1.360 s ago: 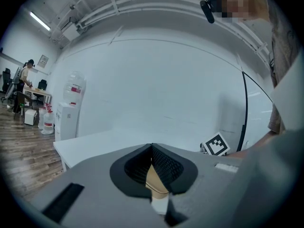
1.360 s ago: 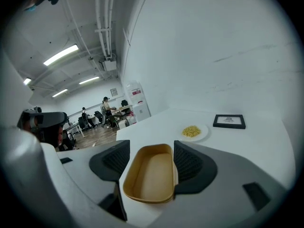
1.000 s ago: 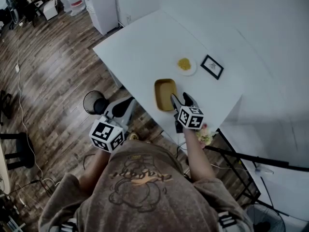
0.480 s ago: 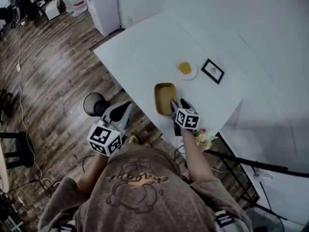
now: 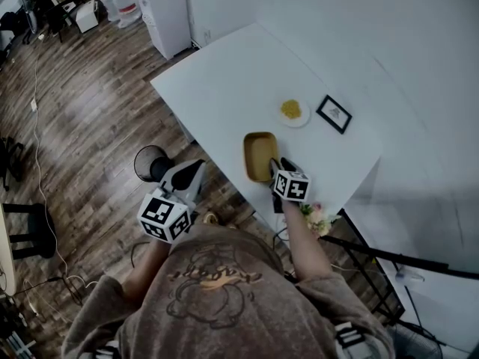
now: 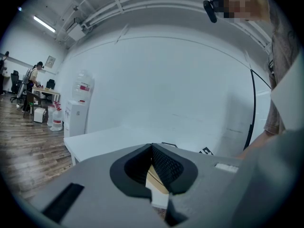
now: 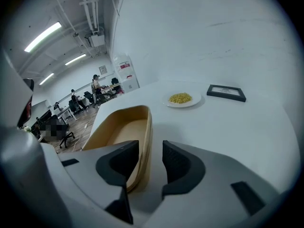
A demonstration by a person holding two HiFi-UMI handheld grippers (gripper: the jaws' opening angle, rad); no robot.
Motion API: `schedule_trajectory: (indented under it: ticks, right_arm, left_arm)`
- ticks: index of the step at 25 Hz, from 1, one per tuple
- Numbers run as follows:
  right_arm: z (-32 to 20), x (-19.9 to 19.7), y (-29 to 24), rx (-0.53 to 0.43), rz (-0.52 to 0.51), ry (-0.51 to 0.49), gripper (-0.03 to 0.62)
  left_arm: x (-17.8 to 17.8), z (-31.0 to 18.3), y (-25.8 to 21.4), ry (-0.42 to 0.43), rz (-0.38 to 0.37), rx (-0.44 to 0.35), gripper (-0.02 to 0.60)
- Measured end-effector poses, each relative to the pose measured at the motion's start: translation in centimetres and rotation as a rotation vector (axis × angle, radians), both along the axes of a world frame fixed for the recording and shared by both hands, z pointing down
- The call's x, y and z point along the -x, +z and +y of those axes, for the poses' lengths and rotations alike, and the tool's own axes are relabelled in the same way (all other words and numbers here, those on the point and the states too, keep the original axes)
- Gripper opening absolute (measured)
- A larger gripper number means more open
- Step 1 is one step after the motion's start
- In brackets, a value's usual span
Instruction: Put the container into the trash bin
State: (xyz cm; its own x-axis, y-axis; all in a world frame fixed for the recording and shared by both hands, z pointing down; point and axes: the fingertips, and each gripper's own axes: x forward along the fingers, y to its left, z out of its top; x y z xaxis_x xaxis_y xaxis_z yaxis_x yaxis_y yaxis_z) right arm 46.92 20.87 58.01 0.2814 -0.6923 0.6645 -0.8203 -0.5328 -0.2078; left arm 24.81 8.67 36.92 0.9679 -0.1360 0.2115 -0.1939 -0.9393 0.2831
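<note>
The white table [image 5: 217, 81] takes up the middle of my head view, with bare wooden floor [image 5: 82, 118] running off toward 9 and 10 o'clock. The trash bin [image 5: 147, 163] stands on that floor just off the table's long edge, at about 9 o'clock from the container [image 5: 260, 155]. I judge it was parked there so the drop is a short sideways carry.

The container is a shallow tan tray, empty, lying flat close to the table edge. My right gripper [image 5: 280, 166] comes in from 6 o'clock, tilted downward. One jaw is inside the tray and one outside, so they straddle the right-hand wall near its end. In the right gripper view its jaws [image 7: 151, 163] are closing on that wall. A sliver of gap shows on the outer side, so I read it as not yet clamped.

My left gripper [image 5: 188, 176] hangs over the floor between bin and table. Its tongs are clenched tip to tip on nothing, which keeps it out of the way.

The plate [image 5: 291, 111] of yellow food at 1 o'clock and the small picture frame [image 5: 334, 114] at 2 o'clock sit well apart from the tray.

The path toward 9 o'clock crosses only the table edge and then open floor. The idle left gripper is the one thing I would steer around.
</note>
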Motion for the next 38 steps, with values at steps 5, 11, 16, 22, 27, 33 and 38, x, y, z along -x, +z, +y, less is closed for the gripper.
schedule_trajectory:
  ticks: [5, 11, 16, 22, 27, 33, 38]
  right_arm:
    - [0.2, 0.4, 0.3, 0.007, -0.020, -0.012, 0.113]
    - [0.2, 0.3, 0.2, -0.013, -0.010, -0.004, 0.032]
    - [-0.2, 0.2, -0.8, -0.037, 0.019, -0.006, 0.028]
    - [-1.0, 0.9, -1.9, -0.084, 0.037, -0.043, 0.023]
    - [-2.9, 2.3, -4.1, -0.140, 0.054, -0.092, 0.023]
    - [-6.0, 5.8, -7.2, -0.219, 0.043, -0.193, 0.023]
    - [-8.3, 9.7, -8.9, -0.268, 0.001, -0.276, 0.025]
  left_arm:
    - [0.0, 0.0, -0.3, -0.004, 0.002, -0.005, 0.003]
    - [0.2, 0.2, -0.1, -0.019, -0.002, -0.007, 0.003]
    - [0.9, 0.1, -0.3, -0.040, -0.004, -0.004, 0.003]
    - [2.4, -0.3, -0.3, -0.086, -0.006, -0.003, 0.003]
    - [4.0, -0.5, -0.1, -0.134, -0.009, -0.004, 0.003]
    - [6.9, -1.2, -0.1, -0.206, -0.013, -0.007, 0.003]
    - [9.9, -1.5, 0.1, -0.276, -0.018, -0.005, 0.003]
